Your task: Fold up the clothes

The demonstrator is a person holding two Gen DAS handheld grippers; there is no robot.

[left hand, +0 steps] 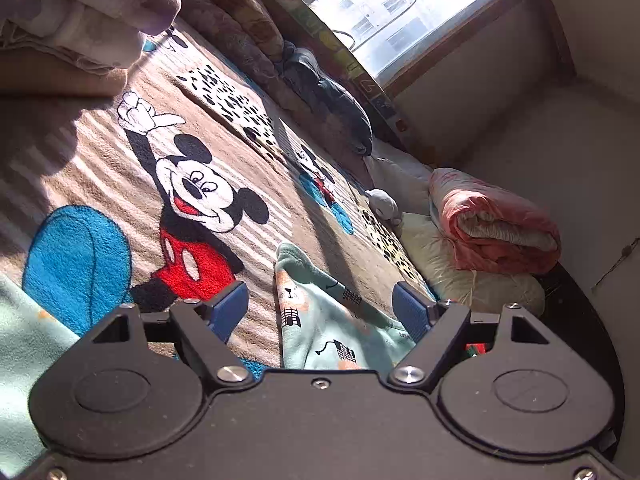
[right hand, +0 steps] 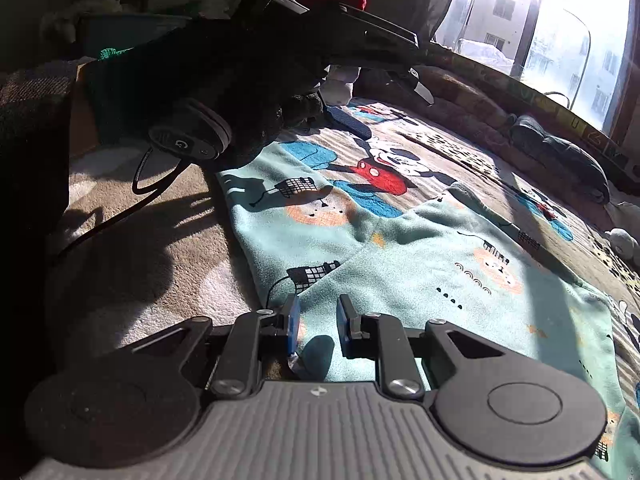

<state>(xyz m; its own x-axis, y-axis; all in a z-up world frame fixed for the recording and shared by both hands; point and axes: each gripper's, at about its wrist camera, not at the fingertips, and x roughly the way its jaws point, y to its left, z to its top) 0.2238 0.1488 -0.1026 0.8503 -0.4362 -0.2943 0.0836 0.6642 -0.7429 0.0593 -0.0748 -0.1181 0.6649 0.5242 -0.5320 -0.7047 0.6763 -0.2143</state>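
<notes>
Mint printed garment [right hand: 400,248] lies on the rug [left hand: 120,184]; left gripper [left hand: 320,312] and right gripper [right hand: 318,320] both released.

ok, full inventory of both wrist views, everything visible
garment: 1, mint green with printed animals and carts, spread flat on the rug, under both grippers
rug: 1, beige striped with a cartoon mouse print, covers the floor
rolled quilt: 1, pink, by the wall on a cream cushion
dark garment: 1, navy, along the rug's far edge under the window
soft toy: 1, grey-white, at the rug's edge
left gripper: black, blue fingers wide apart over a garment corner
right gripper: black, blue fingers with a narrow gap, nothing clearly gripped
gloved hand: 1, dark, on the left gripper
</notes>
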